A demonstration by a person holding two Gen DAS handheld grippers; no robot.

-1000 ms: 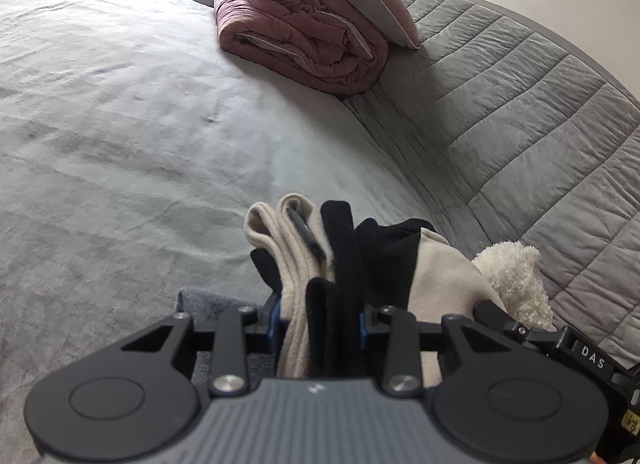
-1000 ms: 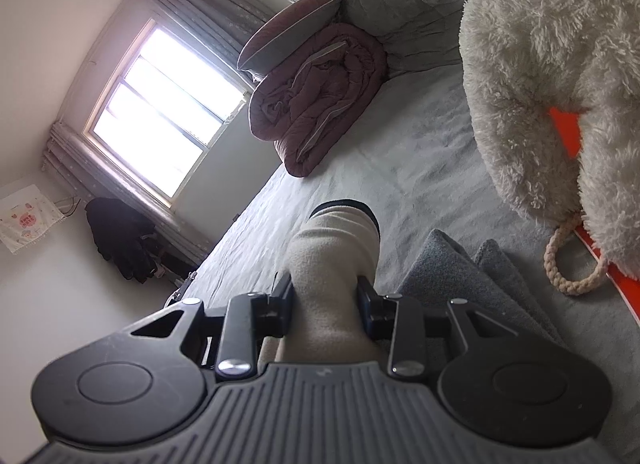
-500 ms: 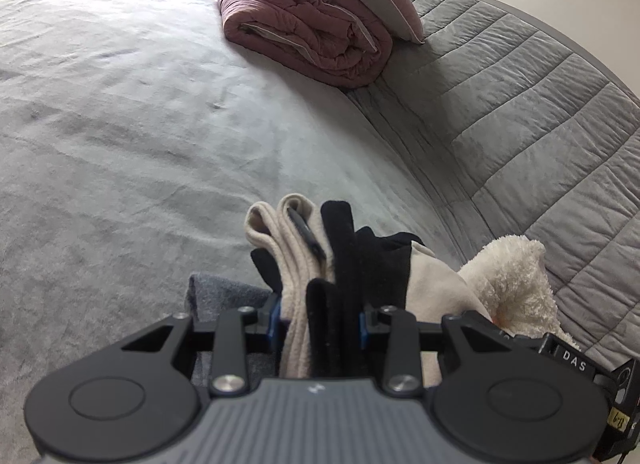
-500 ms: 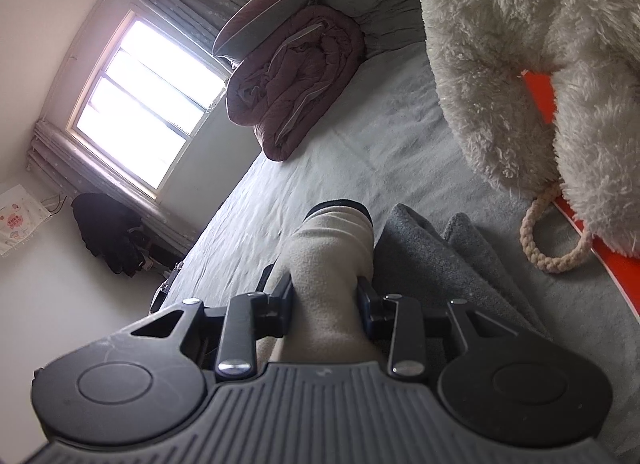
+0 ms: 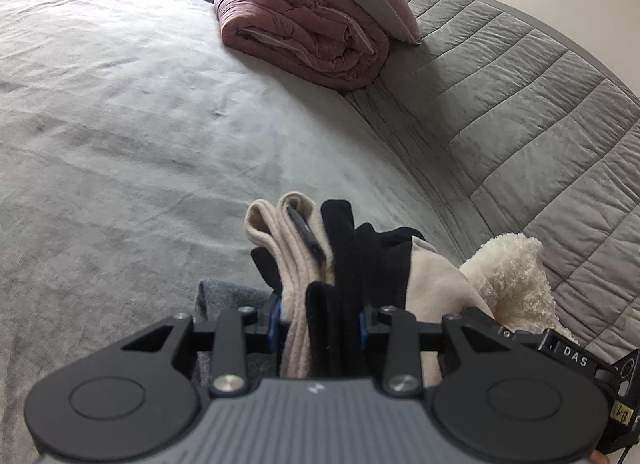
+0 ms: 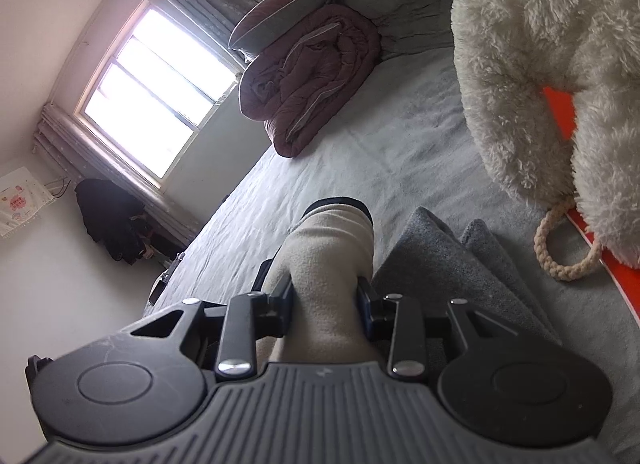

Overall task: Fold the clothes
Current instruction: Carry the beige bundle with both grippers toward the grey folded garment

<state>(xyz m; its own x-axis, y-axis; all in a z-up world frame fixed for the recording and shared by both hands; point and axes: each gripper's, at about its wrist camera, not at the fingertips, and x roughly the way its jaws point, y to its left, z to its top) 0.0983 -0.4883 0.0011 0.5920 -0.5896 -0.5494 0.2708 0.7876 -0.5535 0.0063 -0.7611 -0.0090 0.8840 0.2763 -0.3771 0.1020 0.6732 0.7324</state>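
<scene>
The beige-and-black garment, a soft fleece-like bundle folded into thick layers, sits low in the centre of both frames with its long axis running away from the cameras, its rounded folded end pointing up-frame over the pale grey bedsheet. The left gripper is partly closed, its pads pressed on the beige and black layers. The right gripper likewise clamps the smooth beige roll. A grey knit cloth lies just right, beside a shaggy white fleece.
</scene>
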